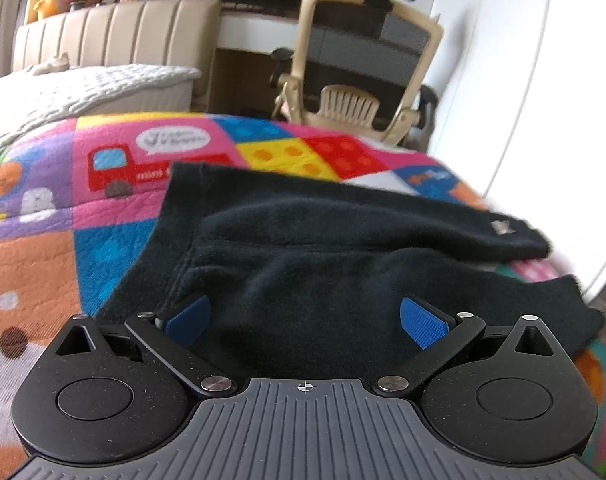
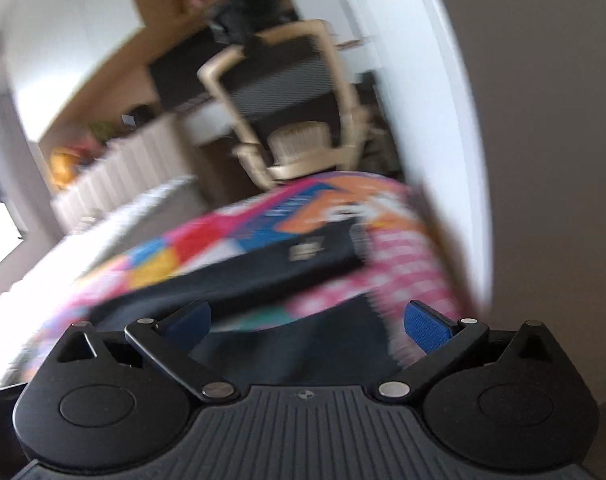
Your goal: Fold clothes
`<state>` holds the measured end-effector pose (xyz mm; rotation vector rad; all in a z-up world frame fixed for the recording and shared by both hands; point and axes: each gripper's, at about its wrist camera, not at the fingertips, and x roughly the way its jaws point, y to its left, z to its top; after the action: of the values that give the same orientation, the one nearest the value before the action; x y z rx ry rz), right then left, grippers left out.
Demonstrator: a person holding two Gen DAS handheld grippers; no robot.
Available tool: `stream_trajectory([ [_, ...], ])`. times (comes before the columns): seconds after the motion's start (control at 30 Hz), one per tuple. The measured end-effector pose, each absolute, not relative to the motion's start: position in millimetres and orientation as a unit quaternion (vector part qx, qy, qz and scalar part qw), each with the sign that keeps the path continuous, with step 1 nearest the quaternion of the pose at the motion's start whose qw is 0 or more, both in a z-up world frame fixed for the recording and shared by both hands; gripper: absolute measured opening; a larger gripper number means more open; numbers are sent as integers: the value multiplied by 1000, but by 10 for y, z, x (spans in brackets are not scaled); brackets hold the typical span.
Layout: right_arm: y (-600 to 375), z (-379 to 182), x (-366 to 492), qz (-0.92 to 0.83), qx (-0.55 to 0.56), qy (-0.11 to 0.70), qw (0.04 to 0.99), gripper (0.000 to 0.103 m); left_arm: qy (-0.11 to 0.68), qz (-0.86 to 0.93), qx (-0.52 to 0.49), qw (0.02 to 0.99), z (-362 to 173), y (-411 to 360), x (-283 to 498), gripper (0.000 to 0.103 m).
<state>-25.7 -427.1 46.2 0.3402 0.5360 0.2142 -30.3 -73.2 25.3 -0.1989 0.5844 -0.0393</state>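
Note:
A black garment [image 1: 303, 240] lies partly folded on a colourful patchwork blanket [image 1: 103, 208], with a small pale label [image 1: 502, 227] near its right end. My left gripper [image 1: 305, 318] is open just above the garment's near part, blue pads [image 1: 421, 320] wide apart, nothing between them. In the right wrist view, blurred and tilted, the same black garment [image 2: 263, 276] stretches across the blanket [image 2: 403, 264]. My right gripper [image 2: 307, 322] is open over the garment's near edge, empty.
A beige office chair [image 1: 359, 64] stands beyond the bed's far edge by a desk. A white knitted cover [image 1: 83, 88] and padded headboard [image 1: 115, 34] lie at the far left. A white wall [image 1: 523, 80] runs close along the right side.

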Motion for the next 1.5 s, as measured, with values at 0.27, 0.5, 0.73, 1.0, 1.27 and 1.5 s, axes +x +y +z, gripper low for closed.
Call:
stream_trajectory([
  [0.27, -3667, 862, -987, 143, 140, 237, 951, 103, 245, -15, -47, 968, 1021, -1286, -1140, 103],
  [0.5, -3296, 720, -1500, 102, 38, 227, 968, 103, 260, 10, -10, 966, 1063, -1554, -1533, 103],
  [0.73, -3321, 732, -1463, 101, 51, 254, 960, 103, 282, 12, -10, 959, 1035, -1643, -1594, 103],
  [1.0, -3306, 687, -1468, 105, 51, 280, 953, 103, 315, 10, -32, 949, 955, -1581, -1572, 103],
  [1.27, -3282, 626, -1434, 108, 50, 304, 945, 103, 342, 15, -39, 939, 862, -1525, -1536, 103],
  [1.5, -3300, 596, -1401, 106, 53, 314, 942, 103, 348, 14, -42, 937, 839, -1515, -1524, 103],
])
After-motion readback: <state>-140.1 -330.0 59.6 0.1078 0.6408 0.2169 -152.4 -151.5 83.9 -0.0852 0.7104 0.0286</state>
